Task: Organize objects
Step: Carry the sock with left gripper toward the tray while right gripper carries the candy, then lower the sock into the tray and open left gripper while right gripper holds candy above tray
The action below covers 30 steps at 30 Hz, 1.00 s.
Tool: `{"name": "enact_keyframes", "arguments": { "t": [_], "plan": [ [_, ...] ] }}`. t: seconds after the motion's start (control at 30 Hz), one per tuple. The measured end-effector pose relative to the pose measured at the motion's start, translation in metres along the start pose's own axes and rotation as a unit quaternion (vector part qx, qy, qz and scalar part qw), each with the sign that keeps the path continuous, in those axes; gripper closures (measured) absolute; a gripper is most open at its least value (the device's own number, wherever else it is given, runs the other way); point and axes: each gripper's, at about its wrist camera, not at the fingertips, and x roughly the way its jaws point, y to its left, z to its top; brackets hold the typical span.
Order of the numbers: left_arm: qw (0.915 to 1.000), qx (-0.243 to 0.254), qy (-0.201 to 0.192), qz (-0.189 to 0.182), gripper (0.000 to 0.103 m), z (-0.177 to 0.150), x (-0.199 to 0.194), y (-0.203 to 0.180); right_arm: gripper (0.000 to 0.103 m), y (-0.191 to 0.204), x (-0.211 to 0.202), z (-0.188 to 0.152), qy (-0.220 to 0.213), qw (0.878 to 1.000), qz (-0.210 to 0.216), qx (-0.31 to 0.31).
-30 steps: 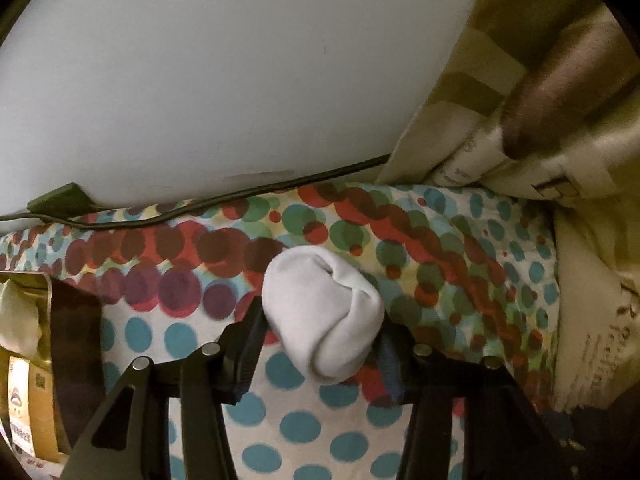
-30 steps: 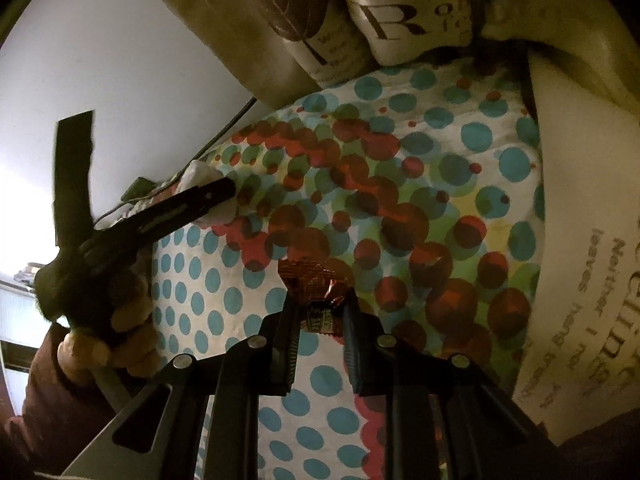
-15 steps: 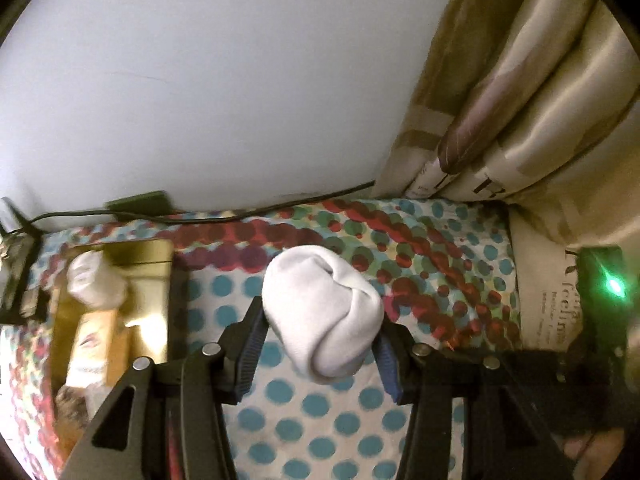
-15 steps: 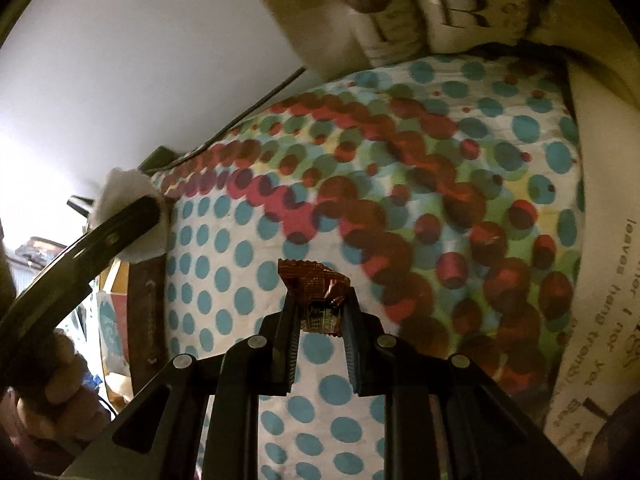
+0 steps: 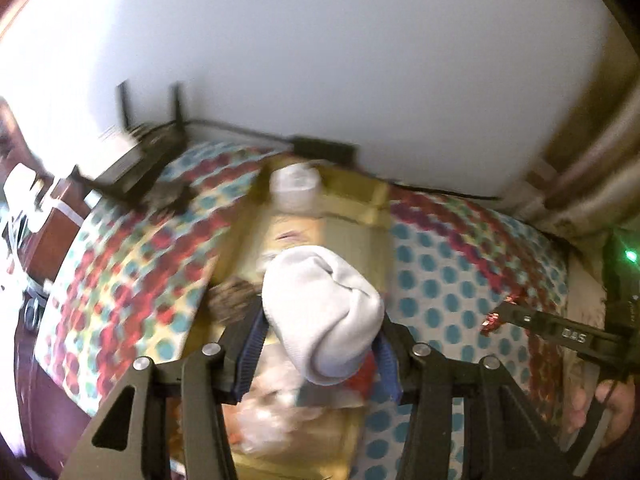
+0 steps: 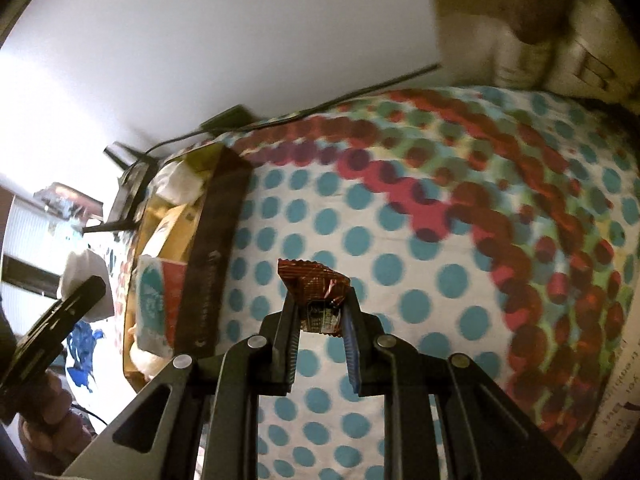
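Since a sec ago my left gripper (image 5: pixel 320 344) has swung left: the gold box (image 5: pixel 360 216), then at the frame's left edge, now sits right under it. Left wrist view: fingers clamped on the white sock ball (image 5: pixel 320 312), held above the box's open top, w/ a blurred white item (image 5: pixel 296 184) at the far end. Polka-dot sheet (image 5: pixel 440 280) on both sides; black router (image 5: pixel 136 160) by the wall. Right wrist view: my right gripper (image 6: pixel 320 316) is shut on a red-brown foil packet (image 6: pixel 312 284), above the sheet (image 6: pixel 400 240), just right of the box (image 6: pixel 212 256). Left gripper (image 6: pixel 72 308) w/ sock (image 6: pixel 84 272) shows at left.
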Motion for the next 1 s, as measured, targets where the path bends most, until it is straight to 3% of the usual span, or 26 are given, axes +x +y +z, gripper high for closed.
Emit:
{"name": "enact_keyframes", "arguments": {
  "t": [0.2, 0.57, 1.0],
  "plan": [
    [0.9997, -0.018, 0.009, 0.011, 0.053, -0.008, -0.001, 0.032, 0.084, 0.042, 0.018, 0.002, 0.015, 0.999, 0.010, -0.040],
    [0.9992, -0.004, 0.041, 0.001, 0.053, -0.029, 0.016, 0.040, 0.084, 0.108, 0.022, 0.008, 0.012, 0.994, 0.024, -0.105],
    [0.9986, 0.013, 0.051, -0.003, 0.053, -0.029, 0.038, 0.043, 0.084, 0.132, 0.016, 0.007, -0.003, 0.993, 0.020, -0.118]
  ]
}}
